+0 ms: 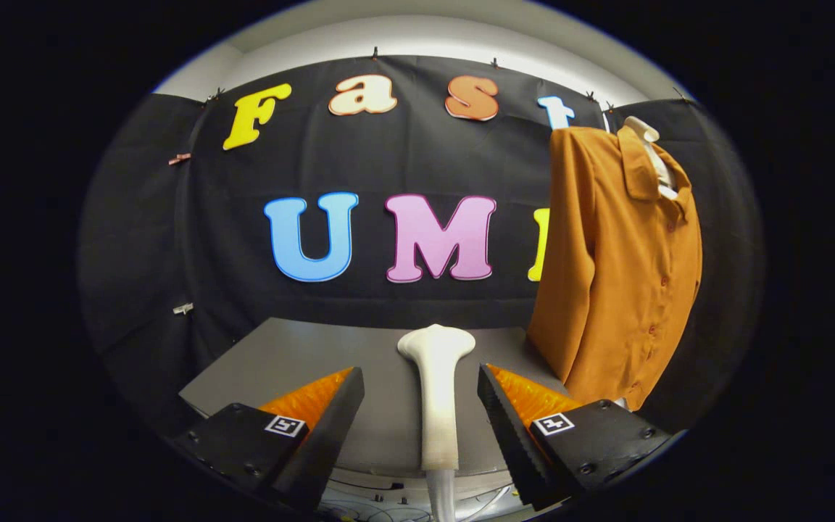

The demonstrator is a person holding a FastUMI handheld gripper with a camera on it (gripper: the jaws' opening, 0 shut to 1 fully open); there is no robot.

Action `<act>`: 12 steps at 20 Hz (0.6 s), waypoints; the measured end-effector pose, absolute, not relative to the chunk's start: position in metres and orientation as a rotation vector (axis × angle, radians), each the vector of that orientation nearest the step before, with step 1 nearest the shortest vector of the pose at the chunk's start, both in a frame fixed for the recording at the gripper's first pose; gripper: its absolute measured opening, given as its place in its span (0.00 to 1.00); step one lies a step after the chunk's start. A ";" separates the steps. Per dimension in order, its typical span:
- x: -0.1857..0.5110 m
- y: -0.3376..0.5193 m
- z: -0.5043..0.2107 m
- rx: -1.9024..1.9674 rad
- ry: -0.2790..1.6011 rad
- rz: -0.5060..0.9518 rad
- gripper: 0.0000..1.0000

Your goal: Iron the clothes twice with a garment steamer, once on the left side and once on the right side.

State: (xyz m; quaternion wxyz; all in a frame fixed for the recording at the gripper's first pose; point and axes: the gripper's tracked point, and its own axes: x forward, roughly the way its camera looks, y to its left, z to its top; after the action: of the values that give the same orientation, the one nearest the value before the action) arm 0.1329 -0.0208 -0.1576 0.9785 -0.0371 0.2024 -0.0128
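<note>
Orange shirt (617, 261), one only, hangs buttoned on a pale hanger (651, 148) before the booth wall, beyond and to the right of the fingers, its front spread flat for steaming. One white garment steamer (437, 384) stands upright between the two fingers, at the near edge of the grey counter (301, 355). The gripper (421, 413) is spread wide, released, neither finger touching the handle, apparently lined up for a grasp
</note>
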 end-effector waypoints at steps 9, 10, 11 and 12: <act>0.170 -0.041 -0.236 -0.090 0.657 -0.018 0.96; 0.170 -0.042 -0.241 -0.093 0.677 -0.021 0.93; 0.171 -0.044 -0.246 -0.095 0.693 -0.028 0.92; 0.173 -0.045 -0.248 -0.094 0.703 -0.032 0.90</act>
State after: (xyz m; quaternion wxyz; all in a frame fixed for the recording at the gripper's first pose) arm 0.1730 -0.0451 -0.2484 0.9376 -0.0458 0.3442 -0.0156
